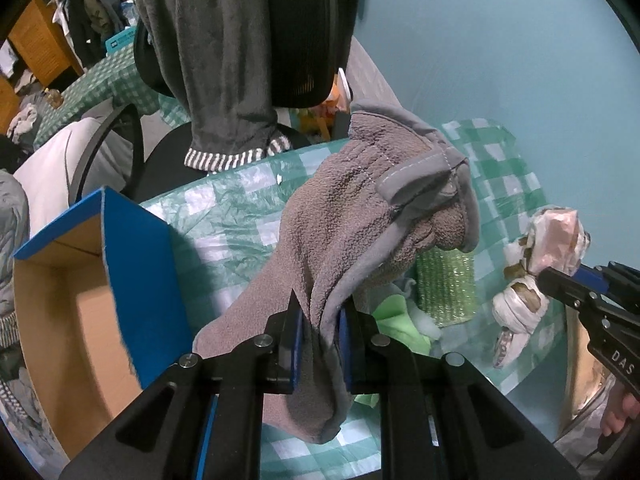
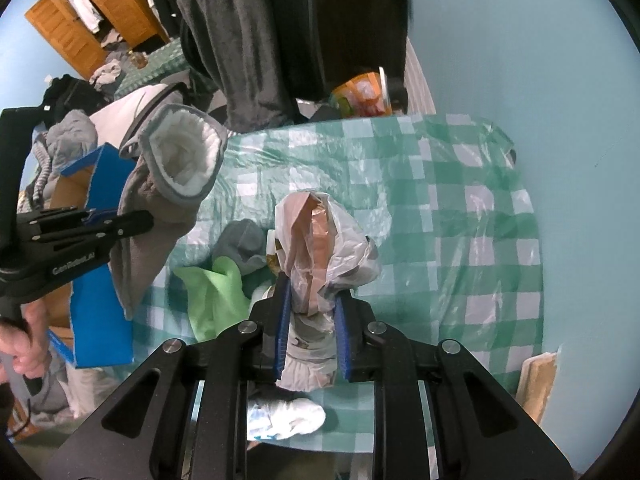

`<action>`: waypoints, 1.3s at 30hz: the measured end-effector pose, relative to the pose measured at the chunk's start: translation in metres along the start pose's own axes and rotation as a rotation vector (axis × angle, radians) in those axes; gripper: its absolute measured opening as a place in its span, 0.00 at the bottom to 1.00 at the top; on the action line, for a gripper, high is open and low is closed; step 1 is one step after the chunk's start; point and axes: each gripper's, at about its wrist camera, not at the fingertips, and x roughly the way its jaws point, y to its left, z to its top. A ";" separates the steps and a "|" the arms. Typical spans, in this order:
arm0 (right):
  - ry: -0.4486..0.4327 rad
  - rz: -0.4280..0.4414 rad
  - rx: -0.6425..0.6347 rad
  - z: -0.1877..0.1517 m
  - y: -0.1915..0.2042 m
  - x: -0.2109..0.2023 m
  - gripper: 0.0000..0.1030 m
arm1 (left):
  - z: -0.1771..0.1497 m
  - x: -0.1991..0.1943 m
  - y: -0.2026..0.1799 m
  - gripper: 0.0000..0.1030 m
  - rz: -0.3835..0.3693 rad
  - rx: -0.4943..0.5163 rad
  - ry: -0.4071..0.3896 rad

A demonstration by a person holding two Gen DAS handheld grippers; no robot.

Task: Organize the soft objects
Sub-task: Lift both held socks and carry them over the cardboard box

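Note:
My left gripper [image 1: 320,336] is shut on a grey fleece glove [image 1: 360,216] and holds it up above the green checked table [image 1: 240,208]. The right wrist view shows the same glove [image 2: 160,200], its white fleecy cuff open, hanging from the left gripper [image 2: 136,220]. My right gripper [image 2: 310,320] is shut on a crumpled plastic bag bundle [image 2: 320,240], lifted over the table [image 2: 440,200]. The left wrist view shows that bundle [image 1: 536,260] in the right gripper [image 1: 560,284]. A green cloth [image 2: 212,292] and a grey soft item [image 2: 244,244] lie on the table.
An open cardboard box with blue flaps [image 1: 80,300] stands at the table's left edge. A green woven item [image 1: 444,280] sits behind the glove. A black chair draped with a dark grey garment [image 1: 224,60] stands behind the table. A white wad [image 2: 288,416] lies near the front edge.

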 end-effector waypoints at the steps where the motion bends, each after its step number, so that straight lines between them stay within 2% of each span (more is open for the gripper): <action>1: -0.005 0.000 -0.005 0.001 0.001 -0.002 0.19 | -0.001 -0.004 0.000 0.14 0.000 -0.001 -0.010; 19: -0.089 0.029 -0.091 0.019 0.033 -0.039 0.19 | -0.025 -0.063 0.023 0.14 0.009 -0.068 -0.104; 39: -0.126 0.111 -0.244 0.040 0.107 -0.051 0.19 | -0.049 -0.103 0.072 0.14 0.014 -0.197 -0.178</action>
